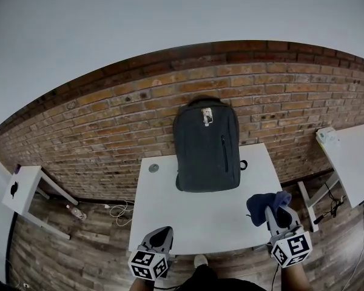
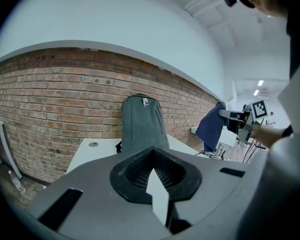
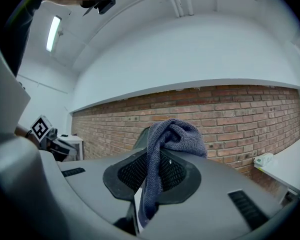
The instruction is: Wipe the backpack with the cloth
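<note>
Dark grey fabric backpack (image 1: 206, 144) upright at frame centre, leaning on red brick wall (image 1: 109, 120), front exposed for wiping. Right gripper (image 1: 276, 217), lower right, clamped on dark blue towelling cloth (image 1: 262, 205). Left gripper (image 1: 159, 240), lower left, closed, empty.

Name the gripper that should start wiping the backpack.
Right. The right gripper is already clamped on the cloth, raised over the table's right side with the backpack ahead of it. The left gripper holds nothing, its jaws together.
</note>
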`<state>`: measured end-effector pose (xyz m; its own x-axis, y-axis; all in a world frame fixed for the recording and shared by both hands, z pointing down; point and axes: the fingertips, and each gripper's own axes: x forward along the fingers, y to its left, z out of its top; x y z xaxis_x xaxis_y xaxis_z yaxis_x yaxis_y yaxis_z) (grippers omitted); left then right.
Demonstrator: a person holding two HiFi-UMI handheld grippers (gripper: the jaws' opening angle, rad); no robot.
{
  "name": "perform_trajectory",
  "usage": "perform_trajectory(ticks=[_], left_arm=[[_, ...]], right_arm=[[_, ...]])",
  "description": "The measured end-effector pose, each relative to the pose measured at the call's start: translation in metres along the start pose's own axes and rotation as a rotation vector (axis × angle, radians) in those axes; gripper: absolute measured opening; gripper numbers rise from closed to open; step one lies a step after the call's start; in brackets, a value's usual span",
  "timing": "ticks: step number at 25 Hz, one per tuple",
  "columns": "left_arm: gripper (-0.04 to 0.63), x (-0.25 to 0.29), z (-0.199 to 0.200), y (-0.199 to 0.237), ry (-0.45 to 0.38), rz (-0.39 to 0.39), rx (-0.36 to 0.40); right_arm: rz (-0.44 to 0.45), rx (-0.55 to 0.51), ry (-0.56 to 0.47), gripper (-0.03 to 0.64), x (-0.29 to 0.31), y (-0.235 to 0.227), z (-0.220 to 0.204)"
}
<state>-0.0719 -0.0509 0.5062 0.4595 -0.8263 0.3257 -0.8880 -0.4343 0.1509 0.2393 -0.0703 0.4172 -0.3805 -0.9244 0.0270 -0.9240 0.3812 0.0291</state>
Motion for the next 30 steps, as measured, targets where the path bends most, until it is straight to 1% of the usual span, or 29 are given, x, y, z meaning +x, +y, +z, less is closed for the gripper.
perform_trajectory(ticks=[2,10,14,16,18,25,30], left_arm=[[-0.003,0.007,0.006,0.011,0.005,-0.008,-0.018],[-0.003,0.038,0.031,0.062,-0.003,-0.012,-0.017],[-0.003,0.056,0.056,0.074,-0.03,-0.049,0.025],[-0.003,0.063,0.063,0.083,-0.033,-0.059,0.04],[-0.003,0.07,0.066,0.095,-0.029,-0.063,0.046],[-0.003,0.094,0.067,0.129,-0.009,-0.095,0.019],[-0.003,0.105,0.065,0.138,0.0,-0.095,0.015]], right_arm=[[0.004,-0.002,0.0,0.04,0.016,0.002,0.003],[0.002,-0.015,-0.008,0.04,0.079,0.016,0.012],[-0.008,-0.031,-0.021,0.04,0.109,0.021,0.023],[-0.014,-0.038,-0.021,0.04,0.122,0.025,0.026],[-0.021,-0.043,-0.019,0.04,0.134,0.029,0.029],[-0.038,-0.08,-0.036,0.04,0.172,0.036,0.051],[-0.021,-0.127,-0.019,0.04,0.188,0.034,0.068]])
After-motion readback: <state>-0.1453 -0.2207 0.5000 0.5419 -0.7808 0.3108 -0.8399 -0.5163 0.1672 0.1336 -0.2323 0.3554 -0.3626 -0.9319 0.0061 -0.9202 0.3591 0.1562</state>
